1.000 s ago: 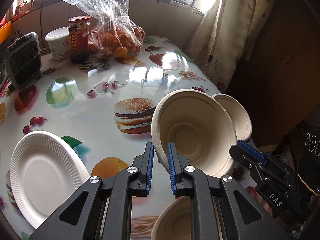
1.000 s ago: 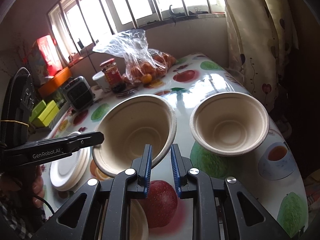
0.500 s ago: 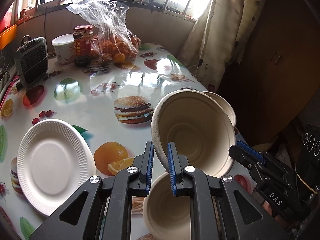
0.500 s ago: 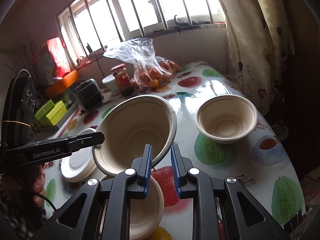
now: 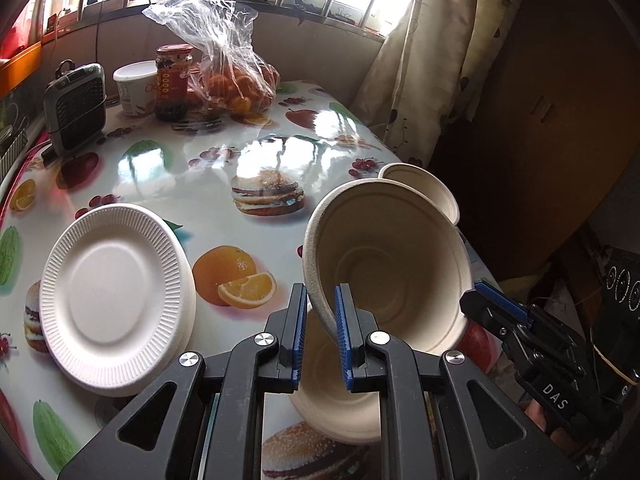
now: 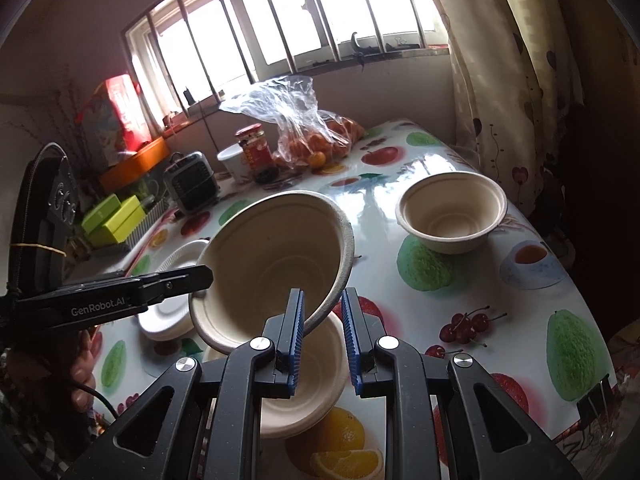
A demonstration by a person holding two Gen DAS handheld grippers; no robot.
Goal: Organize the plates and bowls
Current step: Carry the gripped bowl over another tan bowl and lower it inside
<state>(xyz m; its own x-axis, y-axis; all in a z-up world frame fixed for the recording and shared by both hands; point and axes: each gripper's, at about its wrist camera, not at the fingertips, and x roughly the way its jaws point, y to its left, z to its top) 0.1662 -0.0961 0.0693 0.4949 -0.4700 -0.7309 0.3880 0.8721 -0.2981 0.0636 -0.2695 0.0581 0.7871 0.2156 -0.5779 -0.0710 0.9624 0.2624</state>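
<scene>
- left gripper [image 5: 320, 332] and right gripper [image 6: 322, 340] both pinching opposite rims of one beige moulded-fibre bowl [image 6: 276, 264], tilted, held in the air
- directly below, seemingly on the fruit-print tablecloth [image 5: 224, 168], a second beige fibre bowl [image 6: 308, 392]
- third beige bowl [image 6: 450, 216] well apart, near the curtain
- ribbed white paper plates [image 5: 116, 300] stacked to the left

Matt pulp-fibre bowl [image 5: 384, 264] (perhaps bagasse), ribbed paper plate [image 5: 112, 296], glossy oilcloth table [image 5: 208, 184].

Both wrist cams look forward along their tongs, close over the worktop [image 5: 248, 240], toward the window; both share the tilted bowl [image 5: 384, 264].
</scene>
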